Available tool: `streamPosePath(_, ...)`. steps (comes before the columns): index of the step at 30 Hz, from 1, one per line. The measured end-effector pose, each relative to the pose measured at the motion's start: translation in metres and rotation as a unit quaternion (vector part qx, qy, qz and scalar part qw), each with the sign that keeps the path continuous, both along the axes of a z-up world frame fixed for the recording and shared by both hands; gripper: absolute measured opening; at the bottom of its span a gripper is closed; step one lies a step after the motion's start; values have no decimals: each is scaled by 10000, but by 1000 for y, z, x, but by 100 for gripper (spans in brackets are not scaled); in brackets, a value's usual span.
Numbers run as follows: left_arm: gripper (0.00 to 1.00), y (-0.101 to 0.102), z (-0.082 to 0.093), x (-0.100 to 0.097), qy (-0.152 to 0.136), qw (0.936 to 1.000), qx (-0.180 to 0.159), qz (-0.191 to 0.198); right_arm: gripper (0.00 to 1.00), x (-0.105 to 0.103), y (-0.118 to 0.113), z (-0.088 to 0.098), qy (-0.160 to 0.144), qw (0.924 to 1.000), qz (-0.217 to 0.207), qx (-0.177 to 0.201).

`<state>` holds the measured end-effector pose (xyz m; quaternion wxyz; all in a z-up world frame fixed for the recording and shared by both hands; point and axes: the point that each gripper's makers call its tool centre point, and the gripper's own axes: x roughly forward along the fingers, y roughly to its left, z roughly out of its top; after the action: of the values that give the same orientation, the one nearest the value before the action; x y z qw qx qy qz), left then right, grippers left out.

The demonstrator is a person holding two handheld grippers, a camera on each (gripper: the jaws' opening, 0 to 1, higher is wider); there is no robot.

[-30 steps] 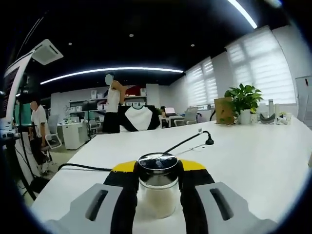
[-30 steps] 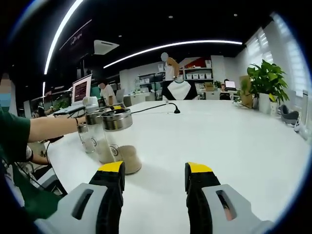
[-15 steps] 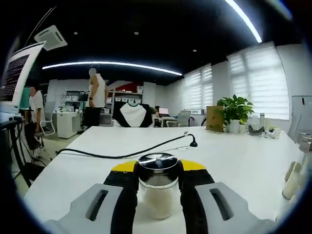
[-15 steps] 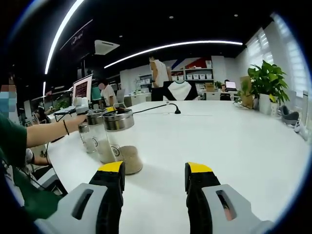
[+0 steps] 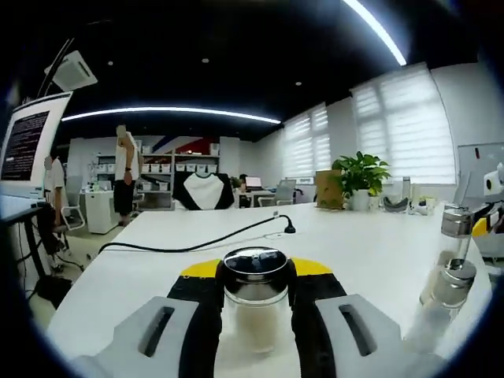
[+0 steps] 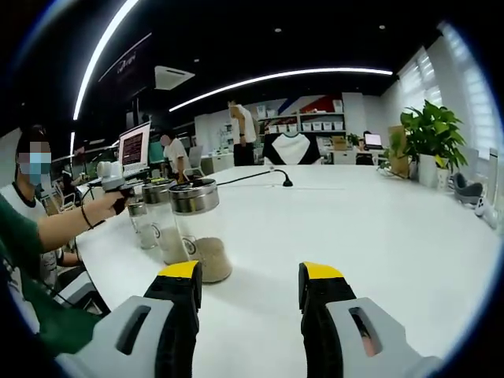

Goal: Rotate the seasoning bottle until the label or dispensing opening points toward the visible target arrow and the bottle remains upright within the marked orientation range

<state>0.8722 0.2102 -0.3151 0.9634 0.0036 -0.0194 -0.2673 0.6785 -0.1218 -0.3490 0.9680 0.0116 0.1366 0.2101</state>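
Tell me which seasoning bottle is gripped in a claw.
The short bottle with white powder, clamped in the left claw; the others stand free on the table.

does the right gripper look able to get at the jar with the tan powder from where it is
Probably yes. The right gripper is open and holds nothing, and the jar with tan powder stands just ahead of its left jaw, with bare white table between. The bottles behind it shouldn't interfere.

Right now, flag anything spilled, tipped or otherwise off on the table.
Nothing stands out. The seasoning bottle stands upright between the left tool's jaws, the other bottles stand upright, and the table shows no spill.
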Motion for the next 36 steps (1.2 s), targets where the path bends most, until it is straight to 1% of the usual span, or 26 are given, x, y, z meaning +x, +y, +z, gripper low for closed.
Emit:
streamPosePath(1, 33, 0, 1, -2, -42, 10000, 35, -2, 49, 0, 1, 0, 1, 10000, 4, 0)
streamPosePath(2, 33, 0, 3, -9, -90, 9999, 120, -14, 49, 0, 1, 0, 2, 10000, 11, -1)
streamPosePath(6, 33, 1, 9, -31, -52, 10000, -9, -74, 49, -1, 3, -1, 15, 10000, 25, -9)
streamPosePath(7, 33, 0, 8, -40, -47, 9999, 31, -93, 49, -1, 3, -1, 15, 10000, 29, -9)
streamPosePath(10, 33, 2, 7, -53, -34, 9999, 6, -100, 49, -2, 4, -1, 9, 10000, 32, -11)
streamPosePath(14, 33, 6, 9, -71, -55, 9996, -236, -147, 49, -2, 5, -1, 5, 10000, 47, -20)
streamPosePath(16, 33, 6, 9, -78, -35, 9996, -252, -159, 49, -3, 7, 0, -11, 10000, 71, -24)
streamPosePath(17, 33, 6, 8, -82, -13, 9995, -260, -167, 49, -3, 8, 3, -99, 9999, 97, -32)
streamPosePath(19, 33, 10, 7, -92, 47, 9987, -503, -85, 49, -6, 10, 6, -129, 9998, 137, -26)
streamPosePath(21, 33, 12, 5, -99, 3, 9982, -593, -38, 49, -7, 13, 7, -153, 9997, 181, -41)
streamPosePath(22, 33, 13, 4, -101, 14, 9981, -617, 9, 49, -7, 14, 7, -156, 9997, 195, -51)
streamPosePath(24, 33, 12, 0, -106, 58, 9987, -496, 29, 49, -8, 15, 7, -163, 9996, 228, -73)
streamPosePath(26, 33, 13, -3, -109, 113, 9987, -486, 66, 49, -8, 15, 7, -157, 9996, 225, -67)
streamPosePath(31, 33, 3, -7, -121, 42, 9996, -286, 47, 49, -9, 14, 7, -156, 9996, 212, -80)
streamPosePath(36, 33, -7, -12, -127, 101, 9992, -376, -73, 49, -10, 15, 7, -151, 9996, 232, -91)
